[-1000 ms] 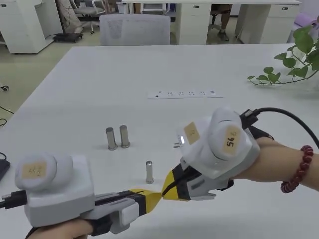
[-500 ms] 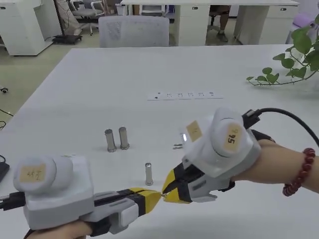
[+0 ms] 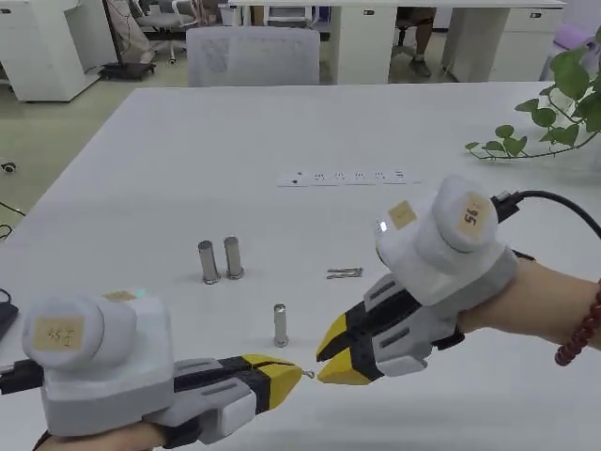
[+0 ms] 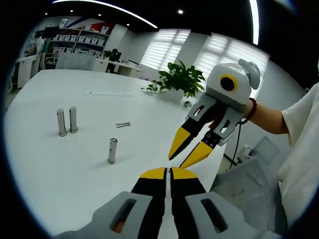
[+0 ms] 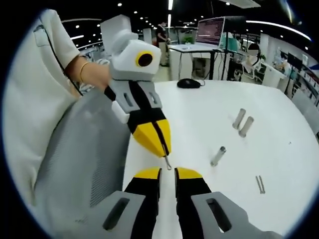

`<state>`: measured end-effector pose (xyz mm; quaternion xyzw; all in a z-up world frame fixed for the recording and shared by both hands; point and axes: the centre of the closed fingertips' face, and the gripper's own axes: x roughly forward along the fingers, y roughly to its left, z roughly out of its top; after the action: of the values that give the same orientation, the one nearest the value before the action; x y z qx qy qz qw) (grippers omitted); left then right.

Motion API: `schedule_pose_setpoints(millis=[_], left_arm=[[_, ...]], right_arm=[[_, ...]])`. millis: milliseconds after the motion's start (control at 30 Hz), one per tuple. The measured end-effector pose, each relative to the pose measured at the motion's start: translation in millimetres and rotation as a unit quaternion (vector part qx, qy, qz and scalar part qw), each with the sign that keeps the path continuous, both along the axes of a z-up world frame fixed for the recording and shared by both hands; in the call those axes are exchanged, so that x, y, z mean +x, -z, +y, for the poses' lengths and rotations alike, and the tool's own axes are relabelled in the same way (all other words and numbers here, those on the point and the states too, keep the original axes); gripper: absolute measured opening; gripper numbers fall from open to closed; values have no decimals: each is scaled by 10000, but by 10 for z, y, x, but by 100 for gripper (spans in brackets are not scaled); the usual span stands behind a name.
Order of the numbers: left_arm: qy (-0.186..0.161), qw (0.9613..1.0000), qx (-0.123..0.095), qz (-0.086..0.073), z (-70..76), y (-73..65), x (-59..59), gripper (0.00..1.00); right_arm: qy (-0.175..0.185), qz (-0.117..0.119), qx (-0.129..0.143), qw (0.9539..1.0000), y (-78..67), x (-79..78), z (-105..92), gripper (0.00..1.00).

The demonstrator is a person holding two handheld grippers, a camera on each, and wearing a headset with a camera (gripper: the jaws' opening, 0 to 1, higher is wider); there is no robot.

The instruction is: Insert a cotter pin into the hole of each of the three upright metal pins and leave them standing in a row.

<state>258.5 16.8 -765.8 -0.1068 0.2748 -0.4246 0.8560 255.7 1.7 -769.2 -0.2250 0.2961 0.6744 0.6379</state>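
Observation:
Two upright metal pins (image 3: 208, 261) (image 3: 232, 256) stand side by side, and a third metal pin (image 3: 280, 324) stands alone nearer me. My left gripper (image 3: 282, 374) is shut on a thin cotter pin (image 3: 307, 374) whose end pokes out past the yellow tips. In the right gripper view that cotter pin (image 5: 167, 162) hangs just above my right gripper (image 5: 168, 173), which is open and holds nothing. The right gripper (image 3: 333, 355) sits a little to the right of the lone pin. Spare cotter pins (image 3: 345, 273) lie flat on the table (image 3: 404, 122).
A white power strip (image 3: 347, 177) lies across the table's middle. A green plant (image 3: 554, 113) reaches over the right edge. A grey chair (image 3: 254, 56) stands behind the far edge. The right gripper's cable (image 3: 554, 211) trails to the right.
The right gripper has drawn back to the right, away from the left gripper's tips, and its jaws now stand apart. The left gripper still holds the cotter pin.

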Motion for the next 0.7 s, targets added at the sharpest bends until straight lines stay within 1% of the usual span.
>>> schedule_pose_setpoints(millis=[133, 167, 233, 300, 367, 433, 467, 500, 533, 667, 700], left_arm=[[231, 9995, 121, -152, -17, 4, -49, 0], [350, 9990, 174, -212, -28, 5, -75, 0], [447, 9982, 270, -287, -35, 13, -95, 0], [620, 9964, 413, -400, -46, 29, -126, 0], [724, 9955, 417, -448, -65, 26, -150, 0], [879, 9931, 508, -587, -83, 25, -170, 0], [937, 9923, 528, -610, -93, 25, -183, 0], [1033, 9909, 555, -664, -109, 23, -202, 0], [1055, 9905, 557, -686, -116, 19, -206, 0], [1298, 9864, 605, -805, -152, 6, -248, 0], [1372, 9854, 582, -824, -168, -6, -268, 0]], right_arm=[[-24, 397, 186, 9990, -24, -46, -3, 15], [-17, 565, 249, 9981, -36, -66, -4, 15], [-50, 605, 310, 9977, -45, -58, -14, 15], [-85, 719, 333, 9968, -41, -67, -32, 15], [-151, 836, 318, 9959, -27, -92, -51, 16], [-230, 870, 310, 9955, -12, -114, -65, 16], [-266, 907, 316, 9950, -7, -130, -69, 16], [-295, 945, 330, 9945, -3, -141, -73, 16], [-341, 996, 338, 9939, 6, -155, -78, 16], [-535, 1204, 331, 9907, 27, -234, -113, 17], [-575, 1232, 339, 9901, 28, -249, -119, 17]])
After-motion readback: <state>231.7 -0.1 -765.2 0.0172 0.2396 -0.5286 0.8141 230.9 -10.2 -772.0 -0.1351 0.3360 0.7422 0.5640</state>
